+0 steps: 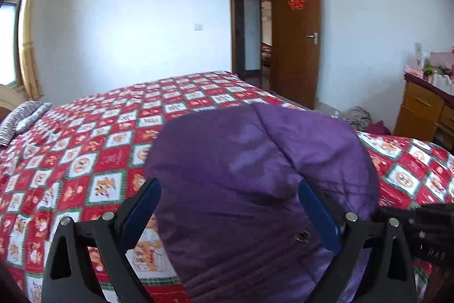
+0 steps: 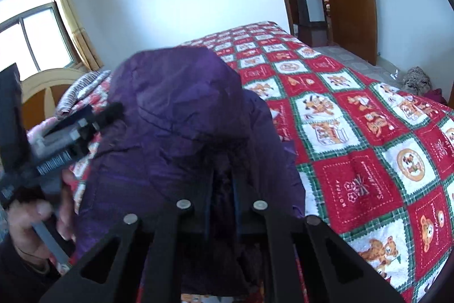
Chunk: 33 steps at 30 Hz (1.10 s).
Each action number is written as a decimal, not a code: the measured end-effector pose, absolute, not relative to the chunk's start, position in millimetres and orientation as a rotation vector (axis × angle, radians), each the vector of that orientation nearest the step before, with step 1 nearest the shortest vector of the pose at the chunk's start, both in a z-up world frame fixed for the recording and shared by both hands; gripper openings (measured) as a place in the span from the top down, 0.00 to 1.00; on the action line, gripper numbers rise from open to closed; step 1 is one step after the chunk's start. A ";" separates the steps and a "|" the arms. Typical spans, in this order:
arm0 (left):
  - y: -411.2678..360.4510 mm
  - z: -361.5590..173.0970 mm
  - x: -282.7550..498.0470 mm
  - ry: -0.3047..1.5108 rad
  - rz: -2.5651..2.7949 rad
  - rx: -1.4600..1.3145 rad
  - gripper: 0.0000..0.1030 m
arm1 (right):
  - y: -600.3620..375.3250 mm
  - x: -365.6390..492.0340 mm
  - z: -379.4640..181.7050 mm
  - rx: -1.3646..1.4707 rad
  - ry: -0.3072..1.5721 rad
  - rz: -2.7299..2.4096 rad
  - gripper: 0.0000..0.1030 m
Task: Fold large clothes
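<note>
On the bed (image 1: pixel 85 149), over its red, white and green checked quilt, a purple padded coat (image 1: pixel 255 175) lies bunched near the front edge. In the left wrist view the left gripper (image 1: pixel 229 195) has its blue-padded jaws spread wide on either side of the coat's bulk; the pads do not press on the fabric, so it is released. In the right wrist view the right gripper (image 2: pixel 222 181) has its jaws drawn nearly together, clenched on a fold of the coat (image 2: pixel 181 118), with dark fabric pinched between the fingers. The coat's hood part rises above that grip. At the left edge of that view a hand (image 2: pixel 34 226) grips the handle of the left gripper. A striped pillow (image 1: pixel 20 121) lies at the bed's far left. Behind, a brown door (image 1: pixel 298 33) stands ajar, and a wooden dresser (image 1: pixel 422 110) sits at right.
</note>
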State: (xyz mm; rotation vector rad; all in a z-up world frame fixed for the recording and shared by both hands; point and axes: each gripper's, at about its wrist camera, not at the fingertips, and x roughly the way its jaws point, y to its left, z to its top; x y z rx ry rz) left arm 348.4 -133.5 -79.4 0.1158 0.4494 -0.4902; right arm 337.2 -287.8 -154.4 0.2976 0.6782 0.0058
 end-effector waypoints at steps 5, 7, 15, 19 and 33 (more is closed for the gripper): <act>-123.7 -86.1 374.1 0.492 -0.440 0.088 0.05 | -291.5 339.0 -164.1 0.276 0.688 -0.023 0.89; -122.8 -91.8 378.6 0.515 -0.458 0.069 0.05 | -293.4 339.4 -166.2 0.277 0.690 -0.025 0.89; -153.1 -95.7 367.0 0.479 -0.480 0.180 0.05 | -304.4 340.5 -173.6 0.281 0.691 -0.050 0.89; -154.8 -79.1 356.8 0.424 -0.470 0.209 0.05 | -308.1 324.7 -154.6 0.278 0.637 -0.081 1.00; -167.4 -87.0 368.8 0.489 -0.473 0.191 0.05 | -304.8 312.0 -142.6 0.231 0.588 -0.124 0.23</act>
